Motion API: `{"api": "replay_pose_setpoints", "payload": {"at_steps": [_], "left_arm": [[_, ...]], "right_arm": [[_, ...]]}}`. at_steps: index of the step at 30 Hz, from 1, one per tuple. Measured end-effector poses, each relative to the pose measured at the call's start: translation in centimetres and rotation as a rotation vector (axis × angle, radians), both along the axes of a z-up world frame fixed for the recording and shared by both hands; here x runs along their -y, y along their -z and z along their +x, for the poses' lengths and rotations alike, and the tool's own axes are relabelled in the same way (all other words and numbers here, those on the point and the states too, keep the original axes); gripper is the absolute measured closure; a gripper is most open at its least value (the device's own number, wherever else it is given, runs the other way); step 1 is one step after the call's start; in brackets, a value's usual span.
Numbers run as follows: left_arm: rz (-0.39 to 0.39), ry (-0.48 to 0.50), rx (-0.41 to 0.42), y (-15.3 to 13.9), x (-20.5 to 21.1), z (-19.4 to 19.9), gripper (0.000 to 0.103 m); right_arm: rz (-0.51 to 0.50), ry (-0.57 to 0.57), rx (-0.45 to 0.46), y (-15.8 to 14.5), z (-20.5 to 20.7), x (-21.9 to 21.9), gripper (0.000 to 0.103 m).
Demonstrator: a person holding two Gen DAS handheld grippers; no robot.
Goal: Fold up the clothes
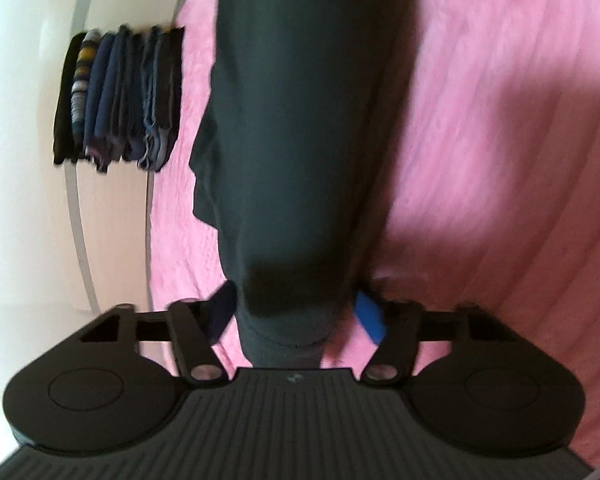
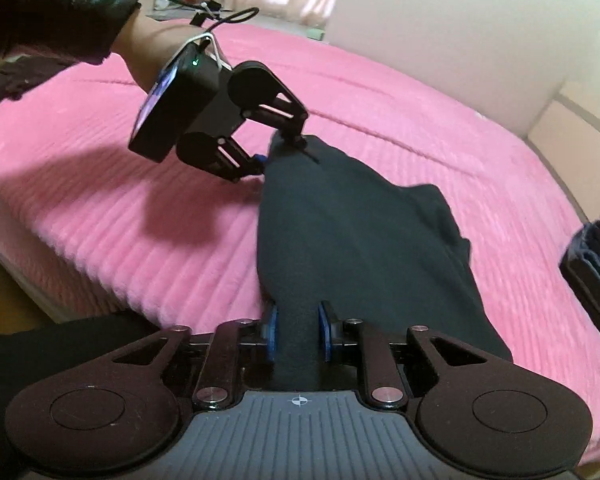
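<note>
A dark garment (image 2: 352, 232) lies stretched lengthwise on the pink bedspread (image 2: 100, 160), held at both ends.

Right gripper (image 2: 298, 334): it points downward toward the bed. Its blue pads (image 2: 271, 334) press on a bunched near end of the garment; the gripper is clenched on the fabric.

Left gripper (image 2: 278, 152): in the right wrist view it sits at the far end of the garment, carried by a bare forearm (image 2: 152, 48) emerging from a black sleeve (image 2: 52, 4), with a cable (image 2: 220, 20) running off its body. Its fingers straddle the far end of the cloth. In the left wrist view, the garment (image 1: 300, 140) passes between the blue pads (image 1: 370, 316) as a thick gathered roll; the gripper (image 1: 290, 312) is grasping this end.

Surface: the ribbed pink bedspread covers the bed. A stack of folded clothes (image 1: 120, 96) rests near its far edge, well apart from the garment. A pale wall (image 2: 460, 40) stands beyond the bed.
</note>
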State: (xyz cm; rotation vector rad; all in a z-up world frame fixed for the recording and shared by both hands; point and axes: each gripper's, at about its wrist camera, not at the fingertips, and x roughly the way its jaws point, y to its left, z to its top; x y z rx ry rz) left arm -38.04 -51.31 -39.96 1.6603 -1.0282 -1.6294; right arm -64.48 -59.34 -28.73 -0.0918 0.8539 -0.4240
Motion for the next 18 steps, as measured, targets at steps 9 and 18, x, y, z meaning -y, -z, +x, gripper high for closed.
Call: {"api": "replay_pose_setpoints", "payload": {"at_steps": [9, 18], "left_arm": [[0.112, -0.144, -0.177, -3.3, 2.5, -0.8, 0.086], [0.246, -0.253, -0.373, -8.3, 3.4, -0.3, 0.086]], "right_arm": [[-0.213, -0.089, -0.093, 5.3, 2.9, -4.6, 0.022], [-0.296, -0.085, -0.148, 1.1, -0.6, -0.4, 0.084]]}}
